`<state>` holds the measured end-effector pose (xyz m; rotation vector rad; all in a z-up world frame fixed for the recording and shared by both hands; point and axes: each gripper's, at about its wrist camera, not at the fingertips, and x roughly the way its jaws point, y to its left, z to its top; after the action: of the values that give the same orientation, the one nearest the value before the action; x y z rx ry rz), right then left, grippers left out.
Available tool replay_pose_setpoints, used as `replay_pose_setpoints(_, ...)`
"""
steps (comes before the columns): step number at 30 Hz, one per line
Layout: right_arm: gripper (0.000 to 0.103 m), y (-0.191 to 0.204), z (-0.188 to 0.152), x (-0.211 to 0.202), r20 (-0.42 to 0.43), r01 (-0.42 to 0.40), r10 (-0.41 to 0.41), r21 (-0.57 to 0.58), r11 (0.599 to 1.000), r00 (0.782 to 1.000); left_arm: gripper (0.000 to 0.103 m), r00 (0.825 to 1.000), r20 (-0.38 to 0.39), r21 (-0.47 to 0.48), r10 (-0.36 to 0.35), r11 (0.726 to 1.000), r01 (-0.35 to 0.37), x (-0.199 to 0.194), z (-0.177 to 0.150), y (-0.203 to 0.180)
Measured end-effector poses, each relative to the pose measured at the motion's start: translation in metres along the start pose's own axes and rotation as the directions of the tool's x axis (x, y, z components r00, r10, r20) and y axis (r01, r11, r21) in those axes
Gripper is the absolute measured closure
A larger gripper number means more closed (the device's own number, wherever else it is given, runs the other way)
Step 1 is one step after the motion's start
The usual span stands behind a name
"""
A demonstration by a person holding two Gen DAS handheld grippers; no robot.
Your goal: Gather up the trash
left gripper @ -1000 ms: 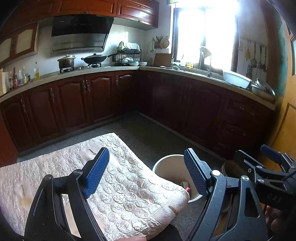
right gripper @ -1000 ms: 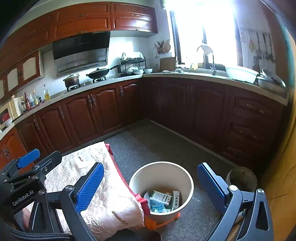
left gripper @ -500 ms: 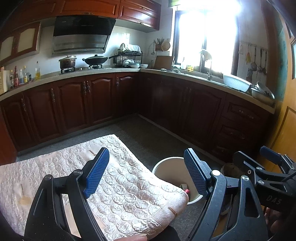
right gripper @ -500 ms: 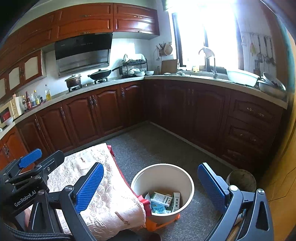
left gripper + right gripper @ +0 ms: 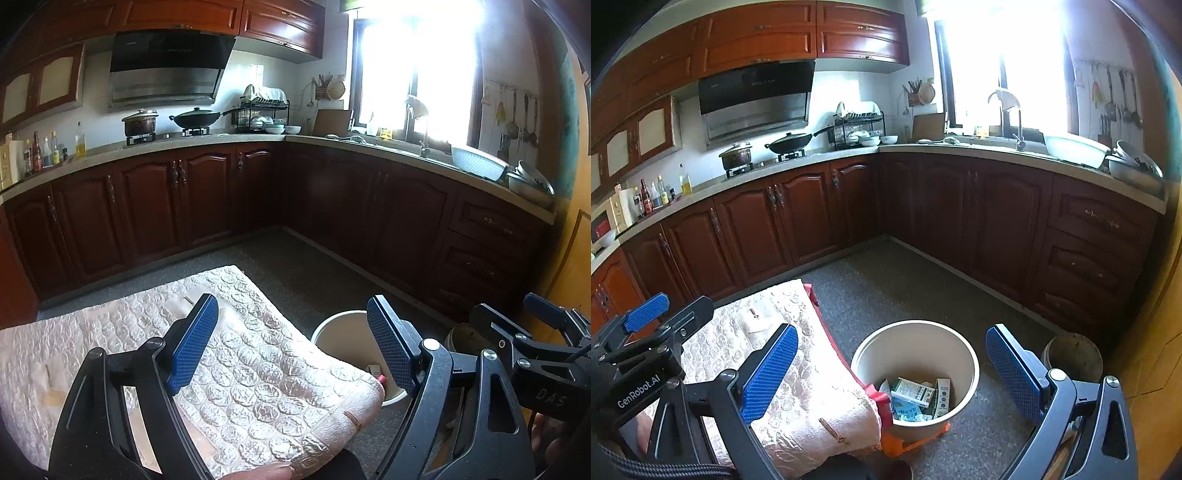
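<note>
A cream trash bin [image 5: 916, 339] stands on the kitchen floor beside a table with a quilted pink cloth [image 5: 798, 376]. Inside the bin lie several small cartons and wrappers [image 5: 918, 397]. In the left wrist view only the bin's rim [image 5: 340, 325] shows past the cloth's corner [image 5: 280, 373]. My left gripper [image 5: 291, 349] is open and empty above the cloth's right edge. My right gripper [image 5: 894, 373] is open and empty above the bin. Each gripper also shows in the other's view: the right gripper [image 5: 546, 350] and the left gripper [image 5: 650, 332].
Dark wooden cabinets [image 5: 960, 214] line the far and right walls under a counter with pots, dishes and a sink. A second, brown pot [image 5: 1071, 354] stands on the floor right of the bin. An orange dustpan edge [image 5: 912, 441] lies under the bin.
Both views have tilted up slightly, so the bin and cloth sit a little lower in frame. Both grippers stay open and empty.
</note>
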<state>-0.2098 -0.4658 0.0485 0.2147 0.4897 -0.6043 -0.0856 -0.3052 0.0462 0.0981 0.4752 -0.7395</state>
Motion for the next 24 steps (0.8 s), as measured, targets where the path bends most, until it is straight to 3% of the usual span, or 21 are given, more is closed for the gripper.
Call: replay_pose_setpoints(24, 0.002, 0.0, -0.0035, 0.0067, -0.023, -0.001, 0.0, -0.001, 1.0, 1.0, 0.021, 1.0, -0.021, -0.006, 0.001, 1.0, -0.001, 0.0058, -0.0041, 0.0047)
